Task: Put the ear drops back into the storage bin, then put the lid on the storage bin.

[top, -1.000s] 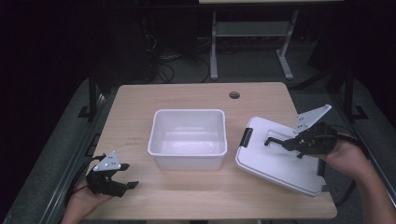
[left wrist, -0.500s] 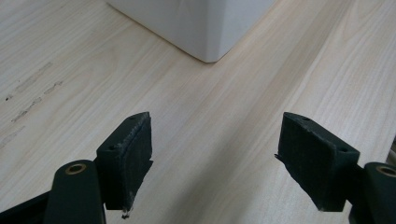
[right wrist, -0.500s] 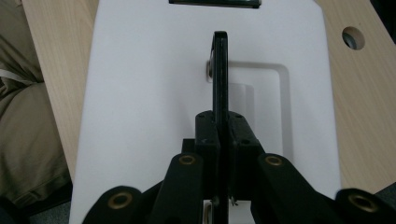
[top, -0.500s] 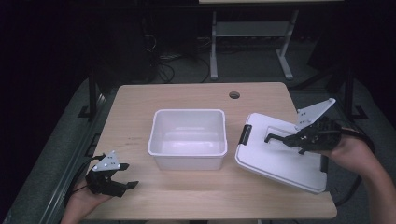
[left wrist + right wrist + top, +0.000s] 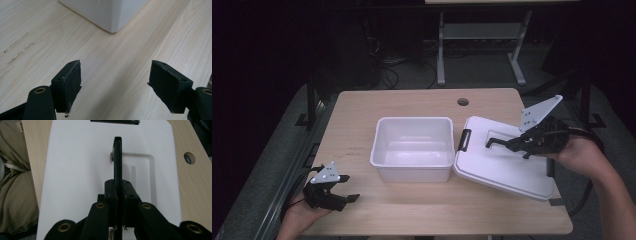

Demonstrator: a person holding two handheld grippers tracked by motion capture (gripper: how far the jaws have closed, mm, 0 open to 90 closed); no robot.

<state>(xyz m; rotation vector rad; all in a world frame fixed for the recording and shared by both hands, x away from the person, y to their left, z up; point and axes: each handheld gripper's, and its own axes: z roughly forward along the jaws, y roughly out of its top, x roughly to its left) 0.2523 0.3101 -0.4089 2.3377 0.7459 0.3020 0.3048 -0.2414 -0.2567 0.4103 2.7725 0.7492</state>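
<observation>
At the near left corner of the pale wooden worktop (image 5: 422,205), the left tongs (image 5: 343,189) are resting low with their jaws standing wide and nothing between them; in the left gripper view they are pointing across bare wood toward one corner of the white rectangular plastic bin (image 5: 110,15).

Farther in, that bin (image 5: 413,148) is sitting at the middle of the worktop, open-topped and holding nothing.

Just to its right, the flat white plastic lid (image 5: 502,167) is lying tilted, its long axis running from the black latch (image 5: 463,140) beside the bin's rim out toward the worktop's right edge.

The right tongs (image 5: 493,143) are clamping the lid's thin black handle (image 5: 117,157), jaws pinched tight on it over the recessed panel.

The right hand (image 5: 579,152) is therefore the one carrying the lid, and the bin is lying directly left of it, so the coming move probably means swinging the lid leftward and squaring it over the opening.
</observation>
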